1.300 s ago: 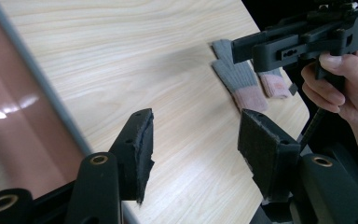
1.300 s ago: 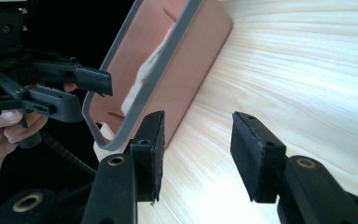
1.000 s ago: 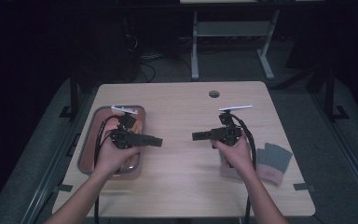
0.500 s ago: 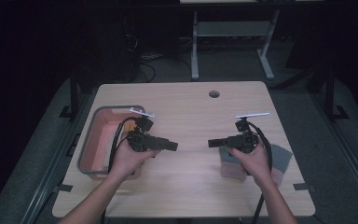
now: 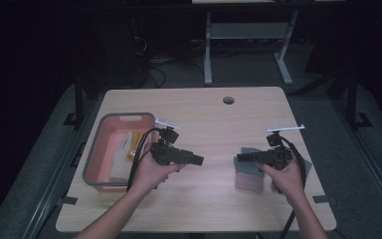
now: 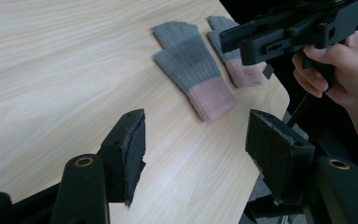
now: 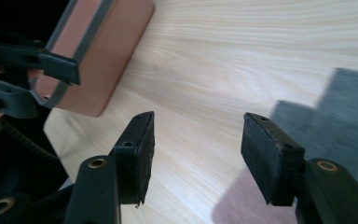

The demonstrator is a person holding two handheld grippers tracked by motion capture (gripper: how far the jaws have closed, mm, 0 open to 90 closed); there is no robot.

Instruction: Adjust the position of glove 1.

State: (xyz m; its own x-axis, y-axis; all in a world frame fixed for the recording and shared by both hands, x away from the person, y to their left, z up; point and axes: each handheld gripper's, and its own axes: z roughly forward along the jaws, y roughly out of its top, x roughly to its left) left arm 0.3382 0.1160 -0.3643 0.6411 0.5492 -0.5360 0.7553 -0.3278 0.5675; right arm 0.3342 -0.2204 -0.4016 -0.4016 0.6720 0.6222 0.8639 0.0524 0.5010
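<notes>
Right gripper view, grey glove point(image 7: 335, 116) beside spread fingers point(image 7: 265, 158), untouched

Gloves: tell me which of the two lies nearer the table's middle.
The larger-looking glove, left of its twin in the left gripper view; the twin lies by the table edge, under the right gripper.

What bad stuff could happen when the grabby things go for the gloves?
The gloves lie close to the table's edge, so a nudge from the right gripper might push one off. Both are flat on the wood, so open jaws may slip over the knit. The left gripper faces the right one; they might bump.
</notes>
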